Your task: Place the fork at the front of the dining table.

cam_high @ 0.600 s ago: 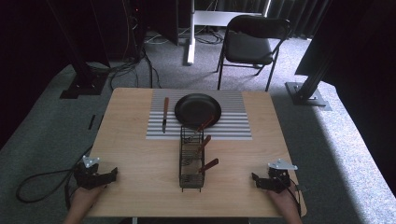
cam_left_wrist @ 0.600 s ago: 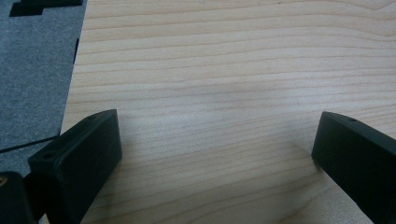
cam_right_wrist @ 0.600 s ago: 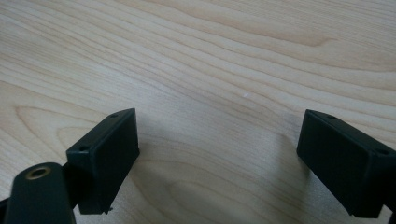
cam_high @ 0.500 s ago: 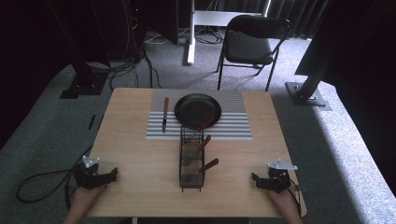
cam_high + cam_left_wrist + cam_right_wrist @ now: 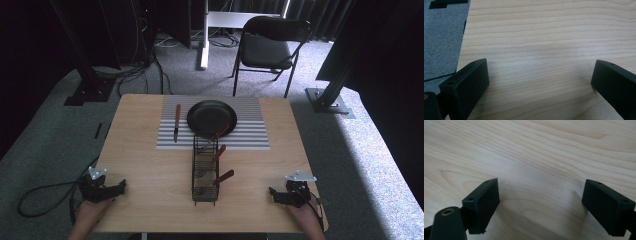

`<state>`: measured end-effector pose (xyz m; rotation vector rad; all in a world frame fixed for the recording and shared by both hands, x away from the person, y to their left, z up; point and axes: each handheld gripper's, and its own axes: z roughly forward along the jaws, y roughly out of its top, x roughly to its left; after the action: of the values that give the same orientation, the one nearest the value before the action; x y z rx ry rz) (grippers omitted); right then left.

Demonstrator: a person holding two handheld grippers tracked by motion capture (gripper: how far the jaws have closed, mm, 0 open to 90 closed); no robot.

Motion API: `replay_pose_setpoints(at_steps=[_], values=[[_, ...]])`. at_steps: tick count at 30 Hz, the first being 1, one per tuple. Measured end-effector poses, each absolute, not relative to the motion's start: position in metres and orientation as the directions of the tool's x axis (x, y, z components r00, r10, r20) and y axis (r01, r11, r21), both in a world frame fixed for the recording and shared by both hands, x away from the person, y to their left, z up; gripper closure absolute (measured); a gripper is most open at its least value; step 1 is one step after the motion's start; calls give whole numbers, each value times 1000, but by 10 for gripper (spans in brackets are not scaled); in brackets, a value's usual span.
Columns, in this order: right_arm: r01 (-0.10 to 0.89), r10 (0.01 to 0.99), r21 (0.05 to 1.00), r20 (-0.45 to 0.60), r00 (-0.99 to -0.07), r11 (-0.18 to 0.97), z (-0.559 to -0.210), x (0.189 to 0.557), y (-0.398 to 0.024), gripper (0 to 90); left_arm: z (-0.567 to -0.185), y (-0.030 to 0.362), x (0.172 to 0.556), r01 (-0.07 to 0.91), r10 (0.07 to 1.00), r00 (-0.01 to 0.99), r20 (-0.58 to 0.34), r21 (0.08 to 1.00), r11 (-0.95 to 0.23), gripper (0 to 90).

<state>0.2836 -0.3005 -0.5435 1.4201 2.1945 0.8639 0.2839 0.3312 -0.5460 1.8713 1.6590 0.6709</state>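
Observation:
A black wire rack (image 5: 204, 172) stands in the middle of the wooden table (image 5: 150, 170), with wooden-handled utensils (image 5: 223, 177) leaning out of it. Behind it a black pan (image 5: 212, 117) rests on a striped mat (image 5: 250, 132), and a wooden-handled knife (image 5: 176, 121) lies on the mat's left part. My left gripper (image 5: 121, 186) rests at the table's near left edge, jaws wide open over bare wood (image 5: 539, 67). My right gripper (image 5: 272, 193) sits at the near right edge, also open with nothing between its jaws (image 5: 540, 183).
A black chair (image 5: 267, 47) stands beyond the table's far side. Dark stand bases (image 5: 327, 100) sit on the grey carpet to the left and right. A cable (image 5: 40, 197) trails from the left gripper over the floor.

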Motion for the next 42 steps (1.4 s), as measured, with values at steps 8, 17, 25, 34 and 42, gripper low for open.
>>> replay_pose_setpoints(at_steps=[8,17,25,34,42], values=[[667,885,676,49,-463,312,-537,276,-279,144,-546,331,284,721,993,116,11,687,-91,13],[645,846,691,92,-525,326,-515,262,-249,145,-546,331,284,721,993,116,11,687,-92,13],[597,791,732,133,-597,327,-487,246,-222,152,-546,331,284,721,993,116,11,687,-92,13],[550,730,778,182,-659,302,-461,234,-201,153,-546,331,284,721,993,116,11,686,-92,13],[519,705,806,191,-683,284,-438,229,-181,169,-546,331,284,721,993,116,10,687,-91,13]])
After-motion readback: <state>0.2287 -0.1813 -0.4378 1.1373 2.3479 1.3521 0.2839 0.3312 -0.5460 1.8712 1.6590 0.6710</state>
